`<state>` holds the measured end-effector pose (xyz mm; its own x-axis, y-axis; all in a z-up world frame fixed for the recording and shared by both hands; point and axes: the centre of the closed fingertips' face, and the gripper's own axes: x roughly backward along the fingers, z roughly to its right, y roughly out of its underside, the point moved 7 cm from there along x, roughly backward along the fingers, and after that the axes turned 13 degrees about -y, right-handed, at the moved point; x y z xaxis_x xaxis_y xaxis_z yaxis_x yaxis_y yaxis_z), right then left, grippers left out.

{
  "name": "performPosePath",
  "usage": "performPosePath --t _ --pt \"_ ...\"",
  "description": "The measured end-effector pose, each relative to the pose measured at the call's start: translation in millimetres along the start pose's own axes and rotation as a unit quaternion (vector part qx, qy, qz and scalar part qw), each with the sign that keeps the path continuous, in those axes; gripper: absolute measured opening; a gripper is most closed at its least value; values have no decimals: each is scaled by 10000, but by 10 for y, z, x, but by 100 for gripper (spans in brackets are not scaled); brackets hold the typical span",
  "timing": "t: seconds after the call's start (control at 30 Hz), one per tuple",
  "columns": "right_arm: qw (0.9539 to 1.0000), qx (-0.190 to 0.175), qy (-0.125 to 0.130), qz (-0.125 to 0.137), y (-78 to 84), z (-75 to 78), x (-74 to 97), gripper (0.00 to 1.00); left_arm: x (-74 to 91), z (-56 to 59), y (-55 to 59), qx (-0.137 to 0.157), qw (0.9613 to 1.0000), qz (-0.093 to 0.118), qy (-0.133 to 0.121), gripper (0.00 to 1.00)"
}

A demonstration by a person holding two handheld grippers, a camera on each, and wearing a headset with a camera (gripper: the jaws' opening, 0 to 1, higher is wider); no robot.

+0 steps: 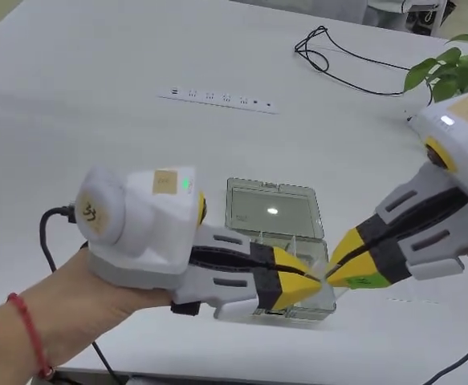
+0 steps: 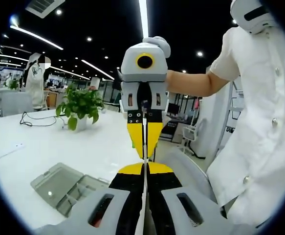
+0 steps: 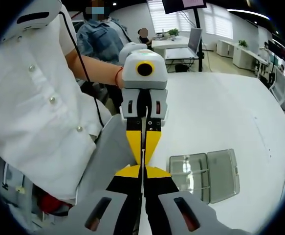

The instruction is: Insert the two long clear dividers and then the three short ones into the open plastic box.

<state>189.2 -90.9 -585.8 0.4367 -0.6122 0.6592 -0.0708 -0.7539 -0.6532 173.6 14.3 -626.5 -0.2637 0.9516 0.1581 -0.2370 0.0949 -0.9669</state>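
Note:
The open clear plastic box lies on the white table, its lid flat behind it; clear dividers stand inside the base. My left gripper and right gripper meet tip to tip just above the box's near edge. Both are shut on one thin clear divider, which hangs pale below the tips. In the left gripper view my own jaws face the right gripper, with the divider edge-on as a thin line between them. The right gripper view shows my jaws facing the left gripper.
A white power strip lies mid-table, a black cable loops at the far right, and a potted plant stands at the right edge. The left gripper's cord hangs off the table's near edge. People stand in the background.

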Motion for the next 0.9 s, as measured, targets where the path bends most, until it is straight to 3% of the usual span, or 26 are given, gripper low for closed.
performPosePath --t 0.47,0.9 --pt "9999 -10 108 70 -21 21 11 2 34 -35 52 -47 9999 -69 -146 2" --pt "9990 -42 362 257 -48 93 83 2 134 -164 156 -51 9980 -138 -619 30"
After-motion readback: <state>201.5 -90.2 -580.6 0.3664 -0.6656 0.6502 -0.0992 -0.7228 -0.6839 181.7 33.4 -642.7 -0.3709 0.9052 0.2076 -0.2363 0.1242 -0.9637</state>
